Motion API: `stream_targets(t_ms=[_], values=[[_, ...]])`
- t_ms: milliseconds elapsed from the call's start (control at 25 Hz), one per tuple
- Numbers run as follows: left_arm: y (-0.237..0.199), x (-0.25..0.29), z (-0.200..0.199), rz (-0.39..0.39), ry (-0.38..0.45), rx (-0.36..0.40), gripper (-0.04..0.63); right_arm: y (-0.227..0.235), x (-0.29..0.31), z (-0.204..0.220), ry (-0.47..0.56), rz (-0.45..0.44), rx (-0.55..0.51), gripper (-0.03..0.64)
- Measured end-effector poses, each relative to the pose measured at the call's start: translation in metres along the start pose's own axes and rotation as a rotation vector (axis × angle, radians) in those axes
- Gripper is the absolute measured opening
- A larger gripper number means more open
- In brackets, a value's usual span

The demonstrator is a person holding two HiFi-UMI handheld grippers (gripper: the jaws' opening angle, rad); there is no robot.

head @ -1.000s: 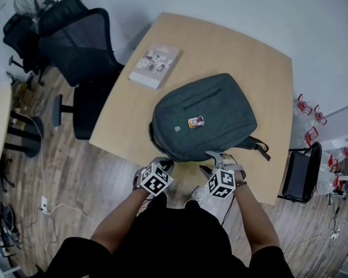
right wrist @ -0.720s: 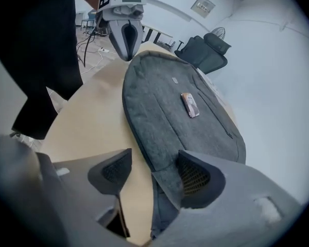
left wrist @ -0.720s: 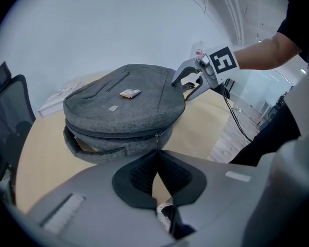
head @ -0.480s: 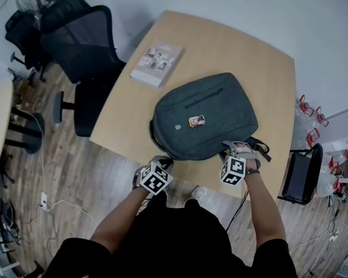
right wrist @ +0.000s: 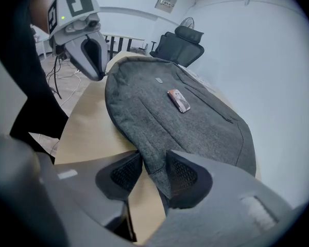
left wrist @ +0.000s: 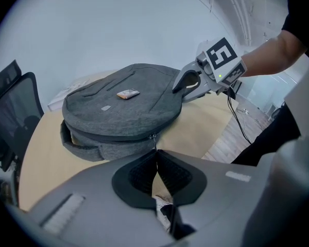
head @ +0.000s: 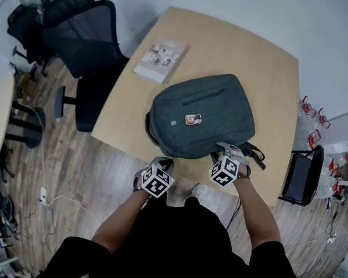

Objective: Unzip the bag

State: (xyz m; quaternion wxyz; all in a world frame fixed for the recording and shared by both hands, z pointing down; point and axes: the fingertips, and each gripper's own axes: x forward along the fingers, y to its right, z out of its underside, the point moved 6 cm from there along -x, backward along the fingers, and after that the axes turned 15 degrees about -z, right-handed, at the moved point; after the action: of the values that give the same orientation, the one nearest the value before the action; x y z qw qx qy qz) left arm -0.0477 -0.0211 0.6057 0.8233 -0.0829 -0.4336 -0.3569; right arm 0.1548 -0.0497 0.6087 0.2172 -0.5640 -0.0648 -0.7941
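A grey backpack (head: 203,117) lies flat on the wooden table (head: 232,45), with a small orange tag (head: 192,119) on top. My left gripper (head: 162,162) is at the bag's near left corner. In the left gripper view its jaws (left wrist: 155,156) are shut on the zipper pull (left wrist: 154,139) hanging from the bag's closed zipper. My right gripper (head: 231,150) is at the bag's near right edge. In the right gripper view its jaws (right wrist: 153,164) are closing, with the bag's grey fabric edge (right wrist: 152,153) between the pads and touching them.
A book (head: 159,61) lies at the table's far left corner. A black office chair (head: 81,45) stands left of the table and a black folding chair (head: 301,175) to the right. Cables run over the wooden floor (head: 64,201).
My right gripper swung out to the right past the bag's strap, then came back onto the bag's near right edge. The left gripper stayed in place.
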Motion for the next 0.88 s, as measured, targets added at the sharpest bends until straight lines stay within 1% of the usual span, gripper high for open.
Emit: stream_targets(t_ms=[200, 440, 640, 880], values=[[0.008, 0.002, -0.003, 0.011, 0.008, 0.006, 0.025, -0.01, 0.003, -0.018, 0.043, -0.014, 0.106, 0.149], [0.002, 0.004, -0.002, 0.01, 0.022, -0.028, 0.025, -0.025, 0.011, -0.048, 0.122, -0.032, 0.239, 0.149], [0.014, 0.011, -0.014, 0.037, 0.035, -0.023, 0.026, -0.037, 0.013, -0.062, 0.172, -0.044, 0.265, 0.149], [0.016, 0.014, -0.014, 0.049, 0.044, -0.037, 0.026, -0.04, 0.015, -0.062, 0.18, -0.025, 0.241, 0.153]])
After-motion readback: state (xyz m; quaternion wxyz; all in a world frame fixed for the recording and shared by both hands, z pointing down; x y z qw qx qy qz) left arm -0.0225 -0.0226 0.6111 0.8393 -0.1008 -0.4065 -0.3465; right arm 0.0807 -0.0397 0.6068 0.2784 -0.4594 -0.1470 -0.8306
